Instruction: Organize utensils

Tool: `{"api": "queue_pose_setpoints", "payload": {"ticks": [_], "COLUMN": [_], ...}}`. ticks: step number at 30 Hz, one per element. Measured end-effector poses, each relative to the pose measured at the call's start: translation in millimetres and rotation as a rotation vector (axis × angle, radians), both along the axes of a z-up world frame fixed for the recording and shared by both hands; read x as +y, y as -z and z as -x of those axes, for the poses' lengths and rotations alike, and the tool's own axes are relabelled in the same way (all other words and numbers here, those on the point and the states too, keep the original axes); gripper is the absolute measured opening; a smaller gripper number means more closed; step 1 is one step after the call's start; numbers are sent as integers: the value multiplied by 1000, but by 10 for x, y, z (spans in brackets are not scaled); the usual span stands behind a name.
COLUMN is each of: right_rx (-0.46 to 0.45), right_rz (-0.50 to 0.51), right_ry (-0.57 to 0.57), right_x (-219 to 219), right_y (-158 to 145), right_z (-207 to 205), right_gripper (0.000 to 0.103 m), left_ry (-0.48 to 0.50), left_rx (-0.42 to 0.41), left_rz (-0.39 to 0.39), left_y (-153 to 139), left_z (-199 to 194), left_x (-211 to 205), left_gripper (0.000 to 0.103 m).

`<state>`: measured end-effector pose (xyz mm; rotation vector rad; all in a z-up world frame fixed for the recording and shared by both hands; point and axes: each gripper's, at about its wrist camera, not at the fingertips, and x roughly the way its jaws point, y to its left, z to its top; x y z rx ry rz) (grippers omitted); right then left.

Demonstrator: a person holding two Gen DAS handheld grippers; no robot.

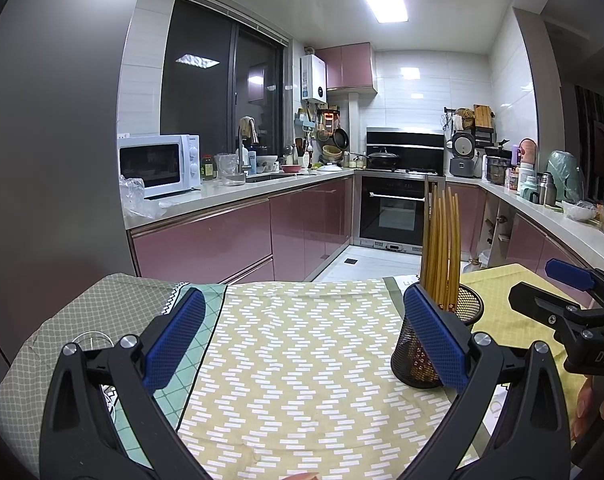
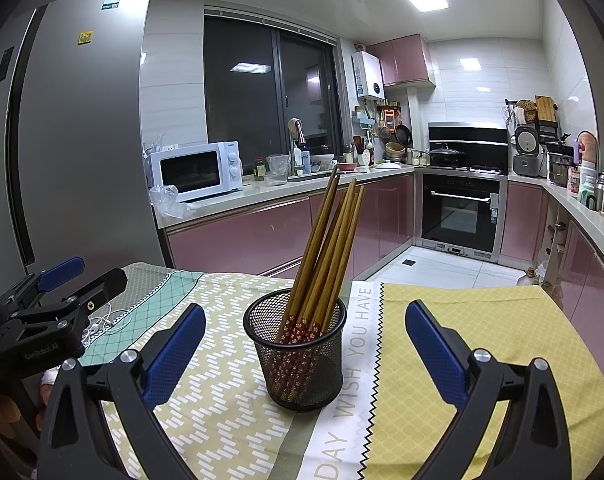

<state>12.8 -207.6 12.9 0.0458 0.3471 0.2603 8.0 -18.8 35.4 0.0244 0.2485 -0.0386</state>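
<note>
A patterned tablecloth (image 2: 238, 412) covers the table, printed lettering running down its pale stripe, and a white cable (image 2: 106, 322), possibly earphones, lies tangled near its left edge. Behind, a white microwave (image 2: 196, 170) sits at the left end of the counter (image 2: 262, 190), crumpled plastic (image 2: 166, 200) just beside it. Farther along, a black oven (image 2: 460, 214) sits in the pink cabinets, a dark pan (image 2: 446, 156) above it.

Left gripper (image 1: 304, 340), right gripper (image 2: 305, 350): black frames, blue textured pads, silver screws.
</note>
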Motion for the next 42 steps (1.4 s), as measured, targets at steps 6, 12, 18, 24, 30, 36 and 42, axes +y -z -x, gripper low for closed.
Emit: {"api": "queue_pose_setpoints", "payload": {"ticks": [6,12,18,24,30,36,42], "right_rx": [4,7,10,10,13,28,162], "right_rz": [-7,-7,-10,-10,-11,-7,28], "right_ry": [-2,-1,1,5,5,7,51], "right_x": [10,6,15,-1,-5,-2,-92], "right_y": [1,5,23,36,32,55,258], "right_z": [-16,-21,-28,-26,-22,-49,-271], "right_gripper": [97,97,97,97,97,97,97], "left_ry": [2,3,3,8,2,1,2], "left_rx": [7,10,12,21,11,40,216], "left_rz": [7,6,6,16,-8,-17,31], "left_y": [28,22,26,39,57,95,332], "left_z": [-44,-55,-65,-84,-86,-139,-432], "left_x": [20,25,30,42,11,-8,43], "left_gripper": [98,98,98,98,98,98,98]}}
